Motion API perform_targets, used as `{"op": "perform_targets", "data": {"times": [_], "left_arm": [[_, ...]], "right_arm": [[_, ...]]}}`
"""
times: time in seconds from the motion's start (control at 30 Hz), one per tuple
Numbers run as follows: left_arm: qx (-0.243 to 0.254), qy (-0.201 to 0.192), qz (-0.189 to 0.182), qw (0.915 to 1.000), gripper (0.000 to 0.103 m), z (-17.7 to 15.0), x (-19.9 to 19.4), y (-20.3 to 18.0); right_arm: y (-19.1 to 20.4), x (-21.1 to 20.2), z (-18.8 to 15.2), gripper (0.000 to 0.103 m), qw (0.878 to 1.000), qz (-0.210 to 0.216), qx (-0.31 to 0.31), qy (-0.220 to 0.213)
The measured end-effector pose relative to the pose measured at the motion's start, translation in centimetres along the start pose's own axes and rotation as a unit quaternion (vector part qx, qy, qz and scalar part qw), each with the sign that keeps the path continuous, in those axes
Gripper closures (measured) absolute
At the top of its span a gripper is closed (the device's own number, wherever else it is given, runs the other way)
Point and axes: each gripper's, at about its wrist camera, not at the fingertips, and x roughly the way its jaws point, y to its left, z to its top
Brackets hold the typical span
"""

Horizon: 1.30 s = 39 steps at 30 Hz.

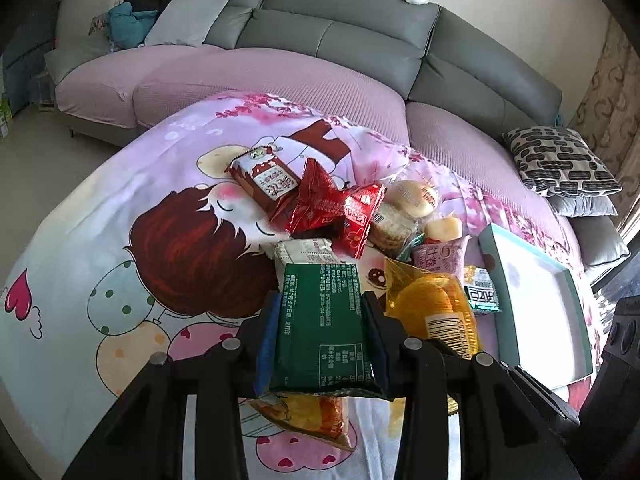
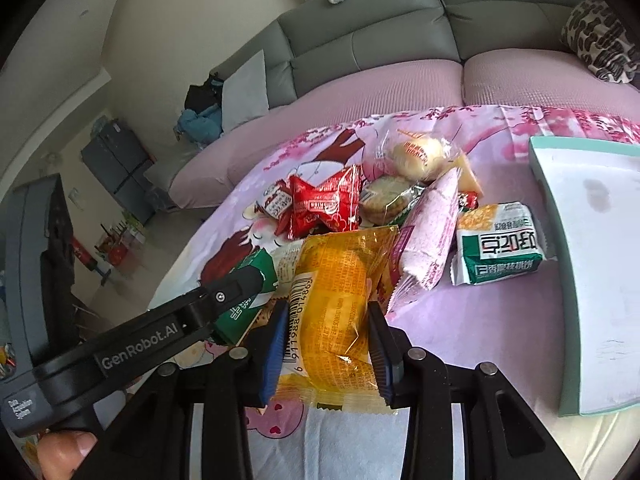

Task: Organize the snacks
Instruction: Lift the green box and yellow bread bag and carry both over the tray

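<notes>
My left gripper [image 1: 322,304] is shut on a dark green snack packet [image 1: 320,332], its blue pads pressing both sides. The right wrist view shows that gripper's black finger [image 2: 240,284] from the side, over the green packet [image 2: 244,312]. My right gripper [image 2: 328,312] is shut on a yellow cake packet [image 2: 332,300], held just above the cloth. That yellow packet [image 1: 432,308] lies right of the green one in the left wrist view. A teal-rimmed white tray [image 2: 538,176] lies to the right, with nothing in it.
Loose snacks are piled on the cartoon cloth [image 1: 120,240]: red packets [image 2: 324,204], a pink packet [image 2: 428,232], a green-white packet [image 2: 500,248], a wrapped bun [image 2: 416,156]. An orange packet [image 1: 312,420] lies under my left gripper. A grey sofa [image 1: 340,28] curves behind.
</notes>
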Motion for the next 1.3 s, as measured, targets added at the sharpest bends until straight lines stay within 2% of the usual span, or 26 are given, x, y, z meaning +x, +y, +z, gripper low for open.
{"op": "perform_targets", "data": {"times": [0.37,0.57,0.9,1.1,1.3], "left_arm": [[0.013,-0.014,-0.002,0.9998,0.062,0.4,-0.9,-1.4],[0.041,-0.009,-0.007,0.9991,0.062,0.9,-0.5,-3.9],[0.108,-0.006,-0.03,0.9936,0.062,1.6,0.4,-9.8],[0.152,-0.007,-0.053,0.9869,0.062,2.4,1.3,-14.4],[0.203,-0.007,-0.101,0.974,0.062,2.5,3.1,-20.9]], "right_arm": [[-1.4,-3.8,1.1,0.063,0.998,0.001,0.012,-0.054],[-3.3,-6.2,2.1,0.063,0.995,-0.033,0.024,-0.09],[-9.1,-10.1,3.9,0.063,0.983,-0.075,0.084,-0.145],[-13.4,-13.3,4.5,0.063,0.968,-0.123,0.118,-0.182],[-18.2,-15.8,4.2,0.063,0.947,-0.218,0.139,-0.193]]}}
